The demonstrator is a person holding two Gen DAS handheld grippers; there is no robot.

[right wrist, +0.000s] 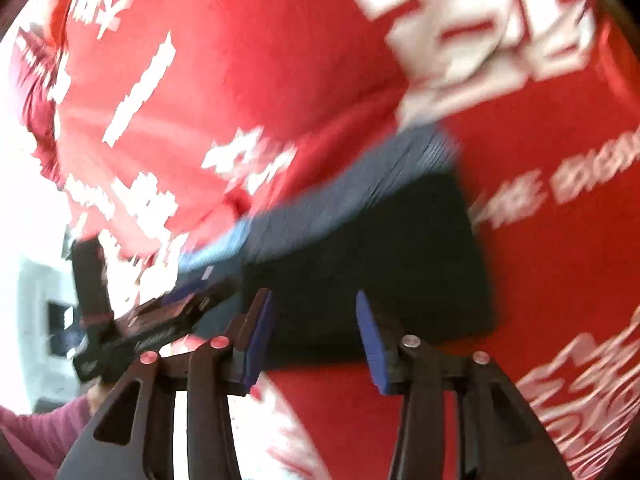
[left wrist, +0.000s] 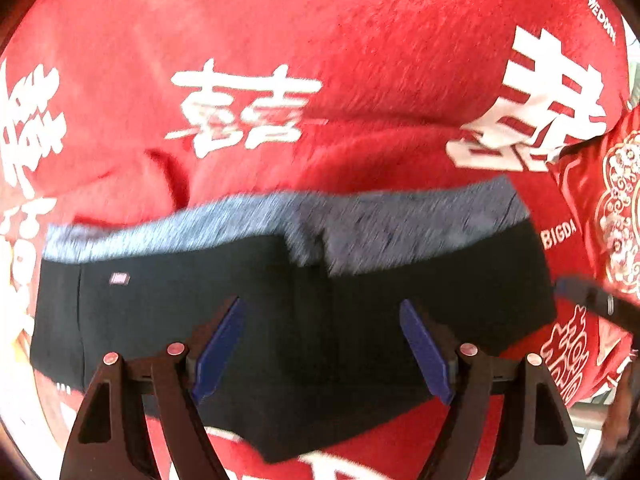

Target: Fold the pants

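A: Where are the pants sitting?

B: I'm seeing the pants (left wrist: 280, 320) lying folded into a compact dark block on the red cloth (left wrist: 320, 40) with white characters. A grey waistband (left wrist: 280, 220) is running along the far edge. A small pink label (left wrist: 120, 279) is showing near the left end.

A: Left tongs?

B: The left tongs (left wrist: 322, 350) are hovering over the near half of the pants, blue pads spread wide, nothing between them.

A: Right?

B: The right tongs (right wrist: 316, 338) are also gaping, gripping nothing. They're pointing at the near edge of the pants (right wrist: 380, 272). That view is badly motion-blurred, so I can't tell whether the pads are touching fabric.

A: Anything else in frame?

B: In the right view I'm seeing the left tongs (right wrist: 188, 300) reaching in at the pants' left end, and a pink sleeve (right wrist: 48, 428) in the lower left corner. A red patterned cushion (left wrist: 608, 208) is sitting at the right edge of the left view.
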